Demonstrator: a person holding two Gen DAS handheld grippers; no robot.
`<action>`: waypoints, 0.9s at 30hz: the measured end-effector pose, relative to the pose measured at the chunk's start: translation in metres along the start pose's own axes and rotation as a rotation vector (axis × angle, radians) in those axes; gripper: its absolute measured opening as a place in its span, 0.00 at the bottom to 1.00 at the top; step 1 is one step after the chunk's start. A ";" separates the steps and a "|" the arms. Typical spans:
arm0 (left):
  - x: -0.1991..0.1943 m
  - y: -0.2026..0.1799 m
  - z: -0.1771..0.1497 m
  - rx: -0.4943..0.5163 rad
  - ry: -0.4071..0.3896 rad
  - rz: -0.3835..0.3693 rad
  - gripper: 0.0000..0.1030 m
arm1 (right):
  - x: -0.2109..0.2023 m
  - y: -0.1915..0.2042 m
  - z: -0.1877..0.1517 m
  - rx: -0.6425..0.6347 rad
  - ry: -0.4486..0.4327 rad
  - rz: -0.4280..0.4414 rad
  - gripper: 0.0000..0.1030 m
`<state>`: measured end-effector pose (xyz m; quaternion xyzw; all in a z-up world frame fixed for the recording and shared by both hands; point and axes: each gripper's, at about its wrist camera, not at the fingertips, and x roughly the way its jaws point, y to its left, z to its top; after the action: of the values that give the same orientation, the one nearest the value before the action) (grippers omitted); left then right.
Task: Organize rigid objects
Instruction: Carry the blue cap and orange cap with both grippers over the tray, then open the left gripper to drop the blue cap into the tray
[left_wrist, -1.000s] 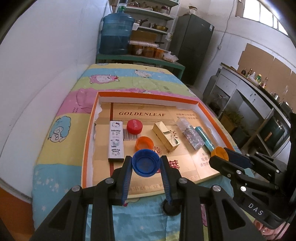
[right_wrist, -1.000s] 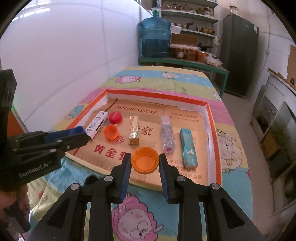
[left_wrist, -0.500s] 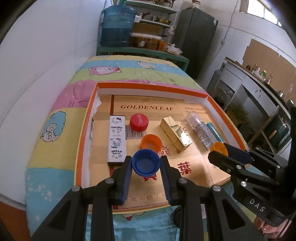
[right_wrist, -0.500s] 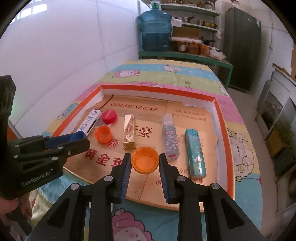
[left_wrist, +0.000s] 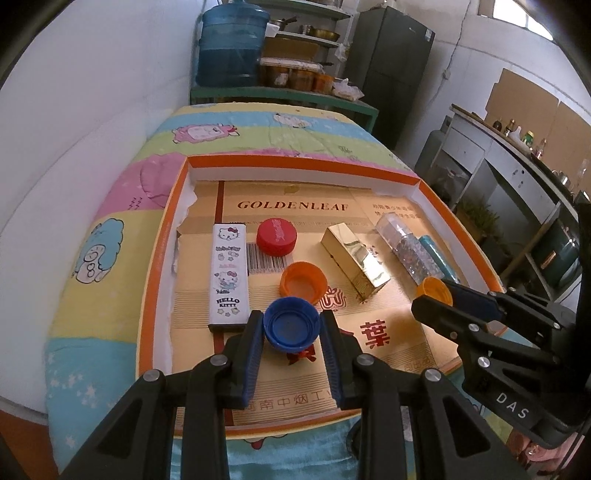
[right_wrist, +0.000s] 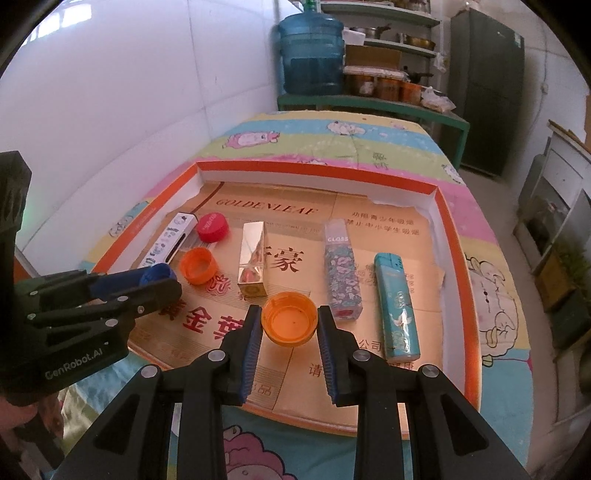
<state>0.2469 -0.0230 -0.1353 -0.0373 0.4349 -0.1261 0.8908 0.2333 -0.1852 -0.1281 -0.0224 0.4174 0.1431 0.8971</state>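
My left gripper is shut on a blue bottle cap, held above the front of the orange-rimmed tray, just in front of an upturned orange cap. My right gripper is shut on another orange cap, held above the tray front near the gold box. In the tray lie a Hello Kitty box, a red cap, a gloss tube and a teal lighter.
The tray sits on a cartoon-print blanket on a table against a white wall. A water jug, shelves and a dark cabinet stand behind. A counter runs along the right.
Both grippers have moved forward over the tray with their caps still held. The objects in the tray have not moved.
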 end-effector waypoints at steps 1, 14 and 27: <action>0.001 0.000 0.000 0.002 0.003 0.000 0.30 | 0.000 0.000 0.000 0.001 0.001 0.001 0.29; 0.005 -0.002 -0.002 0.021 0.011 0.006 0.30 | 0.011 0.001 -0.001 -0.004 0.022 -0.001 0.29; 0.006 -0.004 -0.001 0.031 0.012 0.004 0.32 | 0.018 0.003 -0.003 -0.021 0.040 -0.018 0.30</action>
<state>0.2483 -0.0281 -0.1397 -0.0219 0.4382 -0.1310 0.8890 0.2409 -0.1781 -0.1435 -0.0384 0.4335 0.1391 0.8895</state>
